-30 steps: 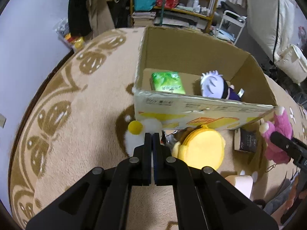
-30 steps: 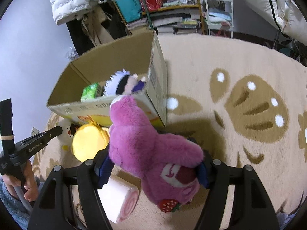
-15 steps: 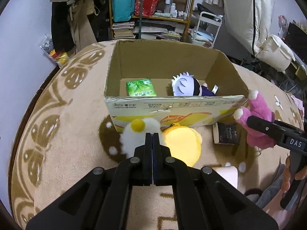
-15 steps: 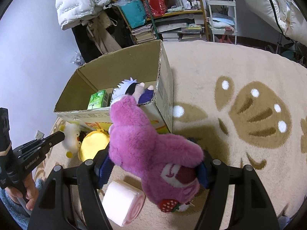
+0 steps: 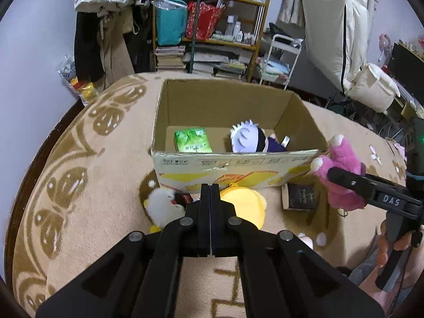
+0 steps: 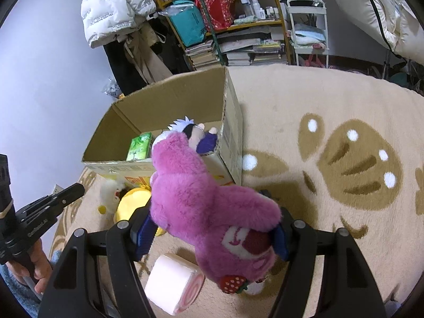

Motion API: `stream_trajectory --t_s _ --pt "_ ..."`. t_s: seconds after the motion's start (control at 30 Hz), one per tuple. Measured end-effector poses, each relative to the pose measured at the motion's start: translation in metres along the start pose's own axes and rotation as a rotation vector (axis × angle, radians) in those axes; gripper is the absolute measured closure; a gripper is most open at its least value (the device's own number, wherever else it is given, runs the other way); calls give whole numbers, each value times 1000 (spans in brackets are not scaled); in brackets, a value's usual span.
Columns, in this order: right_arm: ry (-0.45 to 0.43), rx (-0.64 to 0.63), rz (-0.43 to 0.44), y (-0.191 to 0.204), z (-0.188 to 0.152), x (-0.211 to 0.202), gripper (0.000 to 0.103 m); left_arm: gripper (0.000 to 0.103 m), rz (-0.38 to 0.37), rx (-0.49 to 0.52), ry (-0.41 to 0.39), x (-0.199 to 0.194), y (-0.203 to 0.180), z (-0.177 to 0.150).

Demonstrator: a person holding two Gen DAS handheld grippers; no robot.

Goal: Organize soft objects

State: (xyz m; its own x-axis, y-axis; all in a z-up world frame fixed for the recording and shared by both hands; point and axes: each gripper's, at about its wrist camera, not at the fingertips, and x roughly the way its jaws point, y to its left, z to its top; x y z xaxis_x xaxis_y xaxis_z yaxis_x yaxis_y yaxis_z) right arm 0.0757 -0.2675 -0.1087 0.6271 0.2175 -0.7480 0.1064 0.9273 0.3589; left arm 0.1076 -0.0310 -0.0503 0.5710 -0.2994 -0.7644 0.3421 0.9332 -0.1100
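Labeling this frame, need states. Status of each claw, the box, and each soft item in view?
left claw: shut, empty
right claw: shut on pink plush bear
pink plush bear: held, outside the box
cardboard box: open, upright on rug
green packet: lying inside the box
white-haired doll: lying inside the box
yellow plush: on rug, in front of the box
white plush: on rug, beside yellow plush
pink roll: on rug, lying sideways
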Motion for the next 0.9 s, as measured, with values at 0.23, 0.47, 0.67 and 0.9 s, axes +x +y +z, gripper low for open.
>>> stream_trajectory --t_s 0.23,0.47,0.67,0.9 --pt "6 -10 5 3 -1 0 28 101 88 -66 80 20 16 1" --pt "25 -20 9 3 0 3 28 91 151 -152 186 51 41 -2" --pt "28 -19 11 4 2 6 28 74 150 -214 267 77 55 -6" --pt "34 -17 13 3 4 9 28 57 170 -191 293 96 50 -8"
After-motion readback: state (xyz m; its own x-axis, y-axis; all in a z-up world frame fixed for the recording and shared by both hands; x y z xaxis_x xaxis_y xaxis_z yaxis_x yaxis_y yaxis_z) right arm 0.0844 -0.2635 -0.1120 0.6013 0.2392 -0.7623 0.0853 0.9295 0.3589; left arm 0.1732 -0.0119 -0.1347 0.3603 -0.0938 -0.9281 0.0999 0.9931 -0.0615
